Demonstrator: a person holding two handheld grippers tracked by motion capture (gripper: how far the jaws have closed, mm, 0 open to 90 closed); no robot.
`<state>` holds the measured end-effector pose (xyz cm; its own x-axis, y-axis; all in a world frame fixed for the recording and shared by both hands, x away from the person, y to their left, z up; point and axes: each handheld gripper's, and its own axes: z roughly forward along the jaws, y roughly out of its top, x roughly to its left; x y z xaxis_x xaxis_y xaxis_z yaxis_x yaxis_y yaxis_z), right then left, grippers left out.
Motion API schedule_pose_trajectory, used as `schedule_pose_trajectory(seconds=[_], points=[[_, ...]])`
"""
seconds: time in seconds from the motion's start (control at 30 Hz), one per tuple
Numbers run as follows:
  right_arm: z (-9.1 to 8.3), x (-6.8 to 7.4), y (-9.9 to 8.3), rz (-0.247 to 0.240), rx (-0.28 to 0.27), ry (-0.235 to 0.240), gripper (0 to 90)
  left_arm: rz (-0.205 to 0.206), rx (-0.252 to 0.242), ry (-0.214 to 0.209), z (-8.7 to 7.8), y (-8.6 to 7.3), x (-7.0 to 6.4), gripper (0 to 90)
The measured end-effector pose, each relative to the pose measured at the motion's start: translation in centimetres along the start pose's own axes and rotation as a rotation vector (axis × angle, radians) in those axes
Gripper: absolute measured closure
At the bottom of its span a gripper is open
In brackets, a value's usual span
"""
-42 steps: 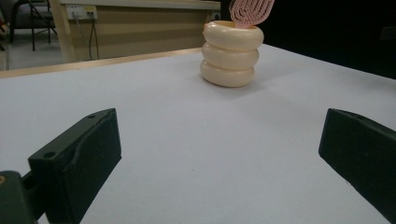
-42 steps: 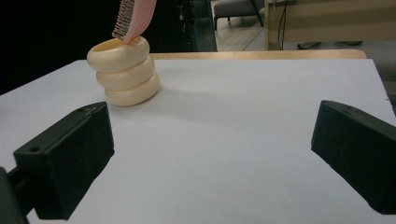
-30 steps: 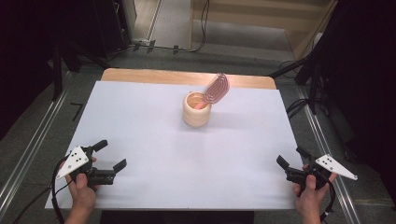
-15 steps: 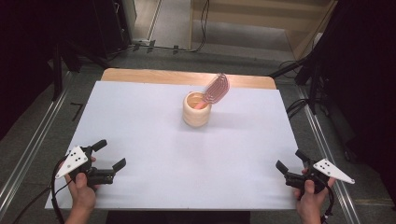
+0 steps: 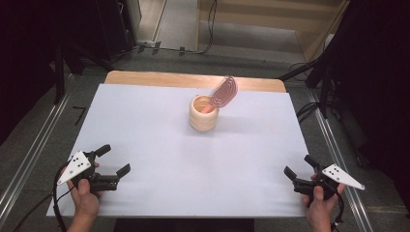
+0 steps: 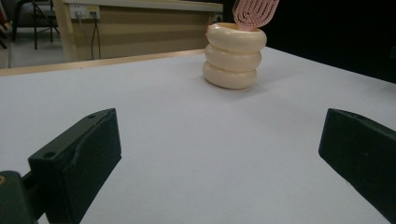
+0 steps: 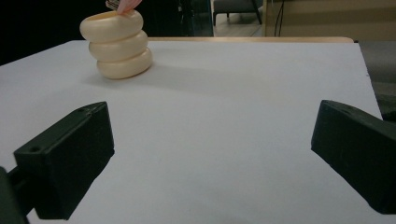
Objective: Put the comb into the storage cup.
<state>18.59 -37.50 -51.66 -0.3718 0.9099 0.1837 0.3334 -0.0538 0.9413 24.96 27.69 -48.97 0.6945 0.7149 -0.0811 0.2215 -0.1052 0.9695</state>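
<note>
A cream ribbed holder (image 5: 203,113) stands upright near the table's far middle, with a pink hairbrush (image 5: 223,92) leaning out of it to the right. The same holder (image 6: 234,56) and brush head (image 6: 254,11) appear far ahead in the left gripper view. The holder (image 7: 117,44) sits at the upper left of the right gripper view. My left gripper (image 5: 116,159) is open and empty over the near left corner of the white sheet. My right gripper (image 5: 300,166) is open and empty at the near right corner. Both are far from the holder.
The white sheet (image 5: 145,125) covers a wooden table whose far edge (image 5: 159,79) shows. Metal rails (image 5: 34,154) run along both sides of the table. Cables (image 5: 309,108) lie on the floor at the right.
The right hand and its gripper slid slightly back toward the near edge. The left gripper stayed almost still. Holder and brush did not move.
</note>
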Motion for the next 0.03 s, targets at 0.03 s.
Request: schedule_pose_trajectory(seconds=[0.03], points=[[0.05, 0.03, 0.01, -0.003, -0.002, -0.002, 0.0, 0.000, 0.000, 0.000, -0.01, 0.00, 0.01, 0.0]])
